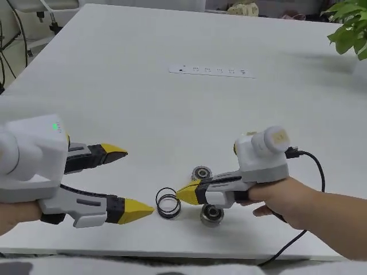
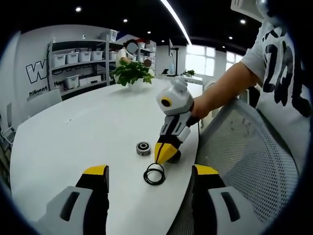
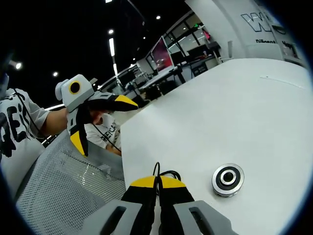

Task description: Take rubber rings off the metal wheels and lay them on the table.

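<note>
Table (image 1: pixel 172 114): white, wide; holds all the task parts near its front edge.
Mesh chair (image 2: pixel 244 161): grey, just off the table edge, in the left gripper view.
Left gripper (image 1: pixel 125 180): jaws spread wide, nothing between them; hangs off the table's front left, tips aimed at the rings.
Right gripper (image 1: pixel 186 193): jaws pressed together, yellow tips right at the rings' edge; cannot tell if a ring is caught between them.
Power strip (image 1: pixel 211 70): white, flat, far side of the table.
Far wheel (image 1: pixel 202 172): metal, bare, flat on the table just behind the right gripper.
Near wheel (image 1: pixel 211 214): metal, partly under the right gripper.
Rubber rings (image 1: pixel 168 203): black, overlapping, off the wheels, lying on the table between the two grippers.
</note>
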Demonstrator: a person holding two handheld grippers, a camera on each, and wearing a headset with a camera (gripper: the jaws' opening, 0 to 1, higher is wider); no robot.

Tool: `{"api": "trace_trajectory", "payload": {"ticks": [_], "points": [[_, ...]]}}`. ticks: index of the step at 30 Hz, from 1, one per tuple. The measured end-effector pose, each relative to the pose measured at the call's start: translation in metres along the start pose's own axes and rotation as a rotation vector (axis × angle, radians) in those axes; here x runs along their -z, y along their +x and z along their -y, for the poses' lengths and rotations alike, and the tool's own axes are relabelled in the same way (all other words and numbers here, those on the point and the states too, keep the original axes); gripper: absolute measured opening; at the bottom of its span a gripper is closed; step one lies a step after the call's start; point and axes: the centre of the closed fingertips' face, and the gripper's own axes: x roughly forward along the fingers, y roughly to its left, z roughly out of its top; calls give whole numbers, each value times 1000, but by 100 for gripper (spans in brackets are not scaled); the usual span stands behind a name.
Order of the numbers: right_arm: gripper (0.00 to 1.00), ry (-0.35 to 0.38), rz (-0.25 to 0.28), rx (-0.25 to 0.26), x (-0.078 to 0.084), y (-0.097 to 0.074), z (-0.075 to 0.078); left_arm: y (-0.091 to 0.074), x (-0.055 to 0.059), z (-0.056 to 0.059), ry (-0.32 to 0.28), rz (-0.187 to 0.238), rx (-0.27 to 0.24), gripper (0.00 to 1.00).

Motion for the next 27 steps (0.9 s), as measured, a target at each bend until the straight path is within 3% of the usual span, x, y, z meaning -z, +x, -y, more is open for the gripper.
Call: {"api": "trace_trajectory", "payload": {"ticks": [17, 27], "points": [[0, 21, -33, 33, 10, 7, 14, -1, 6, -1, -21, -11, -11, 65], [0, -5, -57, 60, 15, 7, 20, 3, 8, -1, -30, -17, -8, 65]]}}
